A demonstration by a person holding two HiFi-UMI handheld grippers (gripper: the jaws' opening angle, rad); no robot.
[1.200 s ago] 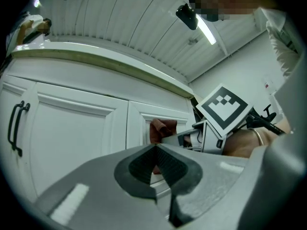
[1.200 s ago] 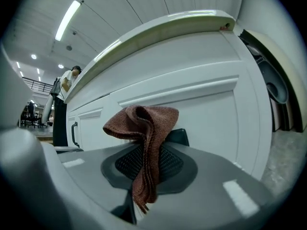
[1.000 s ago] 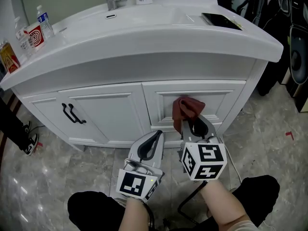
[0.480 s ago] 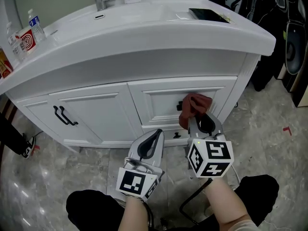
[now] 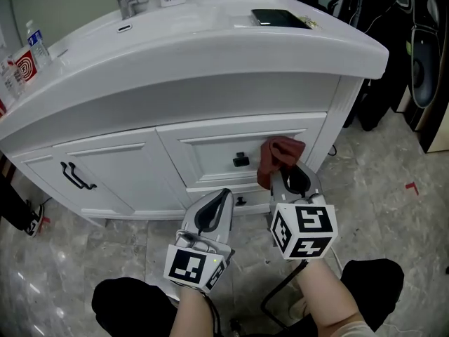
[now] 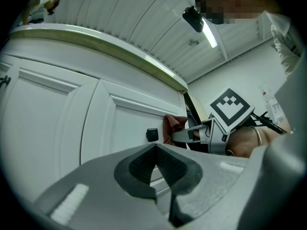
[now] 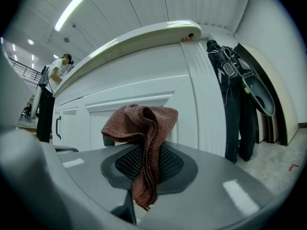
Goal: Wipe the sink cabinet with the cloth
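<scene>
just beside the black knob (image 5: 240,160), right gripper (image 5: 286,173) jaws clamped on cloth (image 5: 279,153); left gripper (image 5: 224,192) jaws together

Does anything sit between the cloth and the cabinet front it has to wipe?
Nothing visible does. The right gripper holds the cloth up at the drawer panel, apparently touching it. The black knob sits just left of the cloth, not between them.
</scene>
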